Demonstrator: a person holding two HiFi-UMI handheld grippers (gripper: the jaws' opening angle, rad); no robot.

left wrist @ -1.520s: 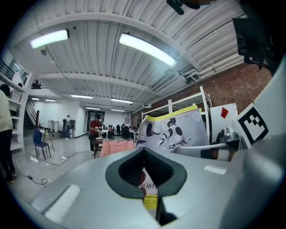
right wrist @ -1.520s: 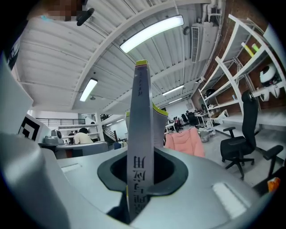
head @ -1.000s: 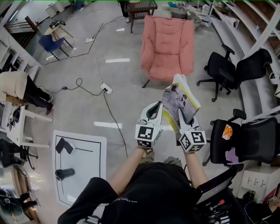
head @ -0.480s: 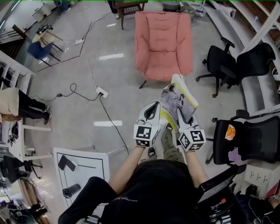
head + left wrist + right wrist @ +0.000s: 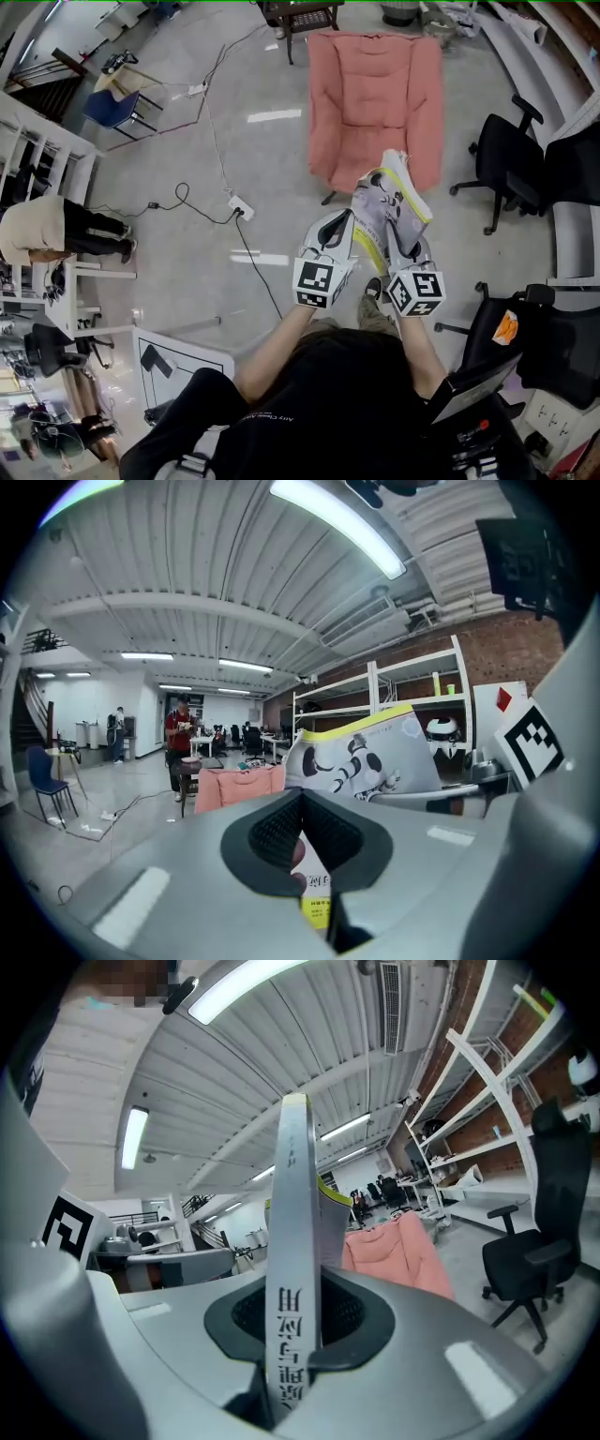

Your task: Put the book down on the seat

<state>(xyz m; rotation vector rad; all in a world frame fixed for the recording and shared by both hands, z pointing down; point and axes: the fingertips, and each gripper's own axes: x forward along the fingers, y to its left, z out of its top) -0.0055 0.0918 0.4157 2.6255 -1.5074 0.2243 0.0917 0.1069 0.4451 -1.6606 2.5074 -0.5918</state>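
In the head view, the book [image 5: 390,202] stood at frame centre, its long axis pointing up-frame at the pink armchair [image 5: 375,98] just beyond. The left gripper [image 5: 339,228] and right gripper [image 5: 401,242] flanked its near end, equally close to the seat. In the left gripper view, the fingers pinched the book's thin lower edge. In the right gripper view, the fingers clamped the upright book, the armchair lying right of it.

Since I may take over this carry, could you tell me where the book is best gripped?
Probably the lower spine end of the book, approached from the person's side, as the right gripper holds it: the book stands on edge, so its narrow spine fits between jaws.
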